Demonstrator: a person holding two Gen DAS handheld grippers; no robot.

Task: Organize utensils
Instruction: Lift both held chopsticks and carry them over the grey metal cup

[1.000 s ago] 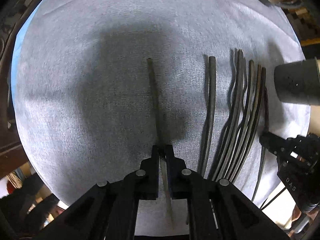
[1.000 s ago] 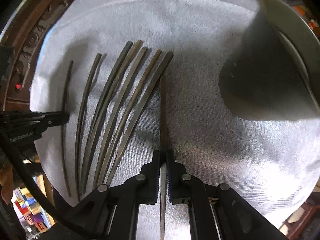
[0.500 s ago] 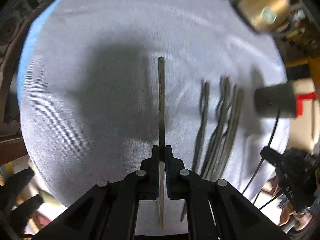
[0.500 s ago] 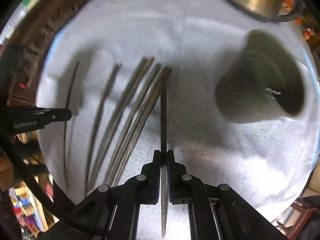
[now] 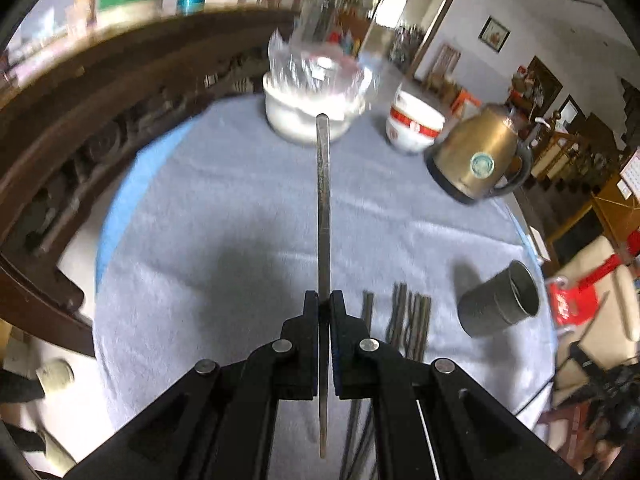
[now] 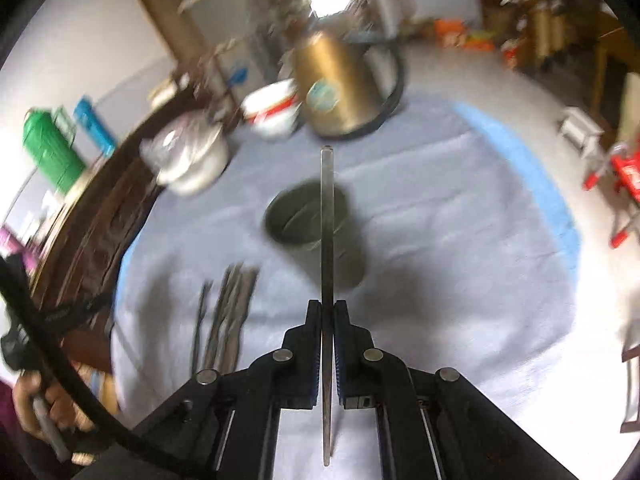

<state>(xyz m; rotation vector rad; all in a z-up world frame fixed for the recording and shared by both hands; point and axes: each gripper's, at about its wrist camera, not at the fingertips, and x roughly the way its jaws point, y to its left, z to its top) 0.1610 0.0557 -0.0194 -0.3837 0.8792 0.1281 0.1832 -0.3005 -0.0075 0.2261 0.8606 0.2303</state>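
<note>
My left gripper (image 5: 324,300) is shut on a dark chopstick (image 5: 323,208) and holds it raised above the cloth, pointing forward. My right gripper (image 6: 327,308) is shut on another dark chopstick (image 6: 327,216), raised, its shaft crossing in front of the dark metal holder cup (image 6: 316,236). The cup also shows in the left wrist view (image 5: 498,300), at the right. Several more chopsticks lie side by side on the grey cloth, right of my left gripper (image 5: 408,320) and left of my right gripper (image 6: 228,312).
A brass kettle (image 5: 478,160), a red-and-white bowl (image 5: 414,124) and a white pot with plastic wrap (image 5: 312,96) stand at the back of the table. The grey cloth (image 5: 224,220) covers the round table with a carved dark wooden rim (image 5: 72,152).
Both grippers have lifted and tilted up from the cloth, each carrying its chopstick. The views now show the room and the back of the table.
</note>
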